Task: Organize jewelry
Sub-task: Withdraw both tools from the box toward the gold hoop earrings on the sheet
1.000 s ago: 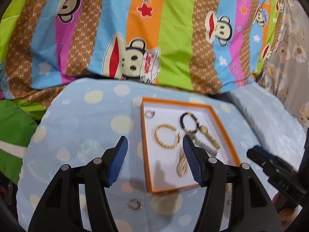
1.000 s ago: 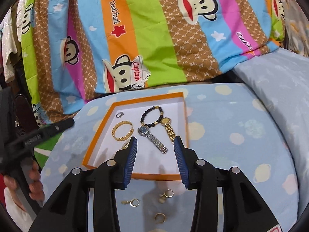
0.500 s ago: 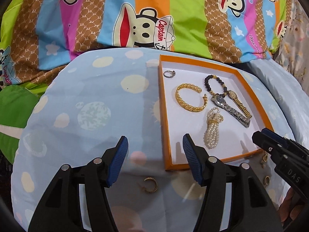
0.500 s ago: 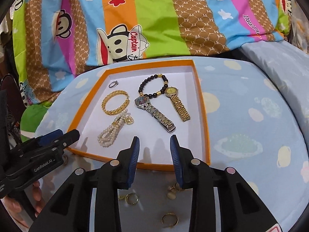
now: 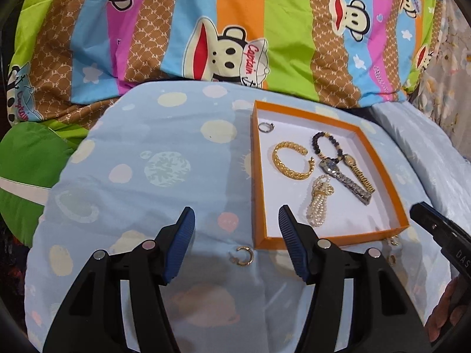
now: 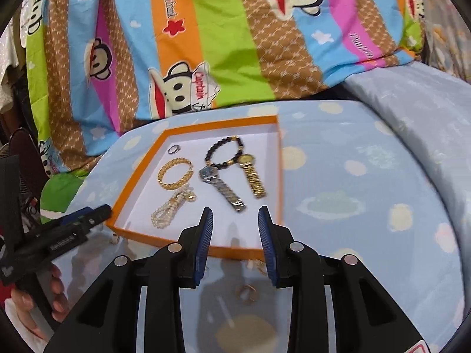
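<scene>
Jewelry lies in an orange tray (image 5: 259, 176) with a white floor, on a blue cloth with pale dots (image 5: 164, 153). Inside the tray are a small silver ring (image 5: 266, 127), a gold bangle (image 5: 290, 160), a dark bead bracelet (image 5: 326, 147), a silver watch (image 5: 344, 181), a gold watch (image 5: 360, 176) and a pearl bracelet (image 5: 319, 203). The two watches lie side by side, and the bead bracelet touches their faces. One gold hoop earring (image 5: 243, 255) lies on the cloth just beside the near corner of the tray, between the fingers of the left gripper (image 5: 237, 242). Its fingers are wide apart and hold nothing. The right gripper (image 6: 235, 236) hangs over the near edge of the tray, its fingers also apart and empty. Another gold ring (image 6: 247, 292) lies on the cloth below it.
</scene>
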### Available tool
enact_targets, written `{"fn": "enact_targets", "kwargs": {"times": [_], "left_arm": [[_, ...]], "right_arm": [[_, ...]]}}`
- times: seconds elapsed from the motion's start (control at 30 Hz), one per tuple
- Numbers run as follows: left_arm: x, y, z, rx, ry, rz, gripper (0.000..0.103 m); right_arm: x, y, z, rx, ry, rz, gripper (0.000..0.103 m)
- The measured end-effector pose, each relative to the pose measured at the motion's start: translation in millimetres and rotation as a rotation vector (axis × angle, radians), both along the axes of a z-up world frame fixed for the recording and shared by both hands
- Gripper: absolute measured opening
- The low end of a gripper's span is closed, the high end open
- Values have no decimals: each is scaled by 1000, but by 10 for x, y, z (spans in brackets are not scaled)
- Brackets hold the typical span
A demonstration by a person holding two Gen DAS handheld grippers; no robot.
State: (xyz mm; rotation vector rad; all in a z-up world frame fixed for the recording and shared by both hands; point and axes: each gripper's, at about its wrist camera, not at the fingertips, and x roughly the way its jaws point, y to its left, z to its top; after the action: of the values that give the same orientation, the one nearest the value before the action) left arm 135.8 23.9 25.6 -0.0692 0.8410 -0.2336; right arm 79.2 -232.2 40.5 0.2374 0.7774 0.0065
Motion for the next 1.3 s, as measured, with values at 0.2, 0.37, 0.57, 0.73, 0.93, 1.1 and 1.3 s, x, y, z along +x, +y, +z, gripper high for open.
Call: {"fn": "enact_targets", "kwargs": {"times": [0.2,0.37,0.57,0.73,0.93,1.1,1.3], "left_arm": [[-272,227,-32,-25,7,14,63],[-469,300,-196,-36,40,19,63],[-529,331,-328,-60,64,25,67],[-509,301,-341,-57,57,20,68],[-472,284,-344,-64,58,19,68],[-435,251,-344,-62,57,12,68],[-424,205,-348,-51,50,-2,68]], "right_arm": [[-396,-50,-169,6,46,-6,30],[-405,103,-307,0,71,26,30],[-317,176,-396,-28,71,19,33],[-259,140,-376,10,63,12,33],[-188,397,-351,-2,53,80,33],[-68,499,-380,9,62,96,33],[-124,420,-391,21,64,72,33]]}}
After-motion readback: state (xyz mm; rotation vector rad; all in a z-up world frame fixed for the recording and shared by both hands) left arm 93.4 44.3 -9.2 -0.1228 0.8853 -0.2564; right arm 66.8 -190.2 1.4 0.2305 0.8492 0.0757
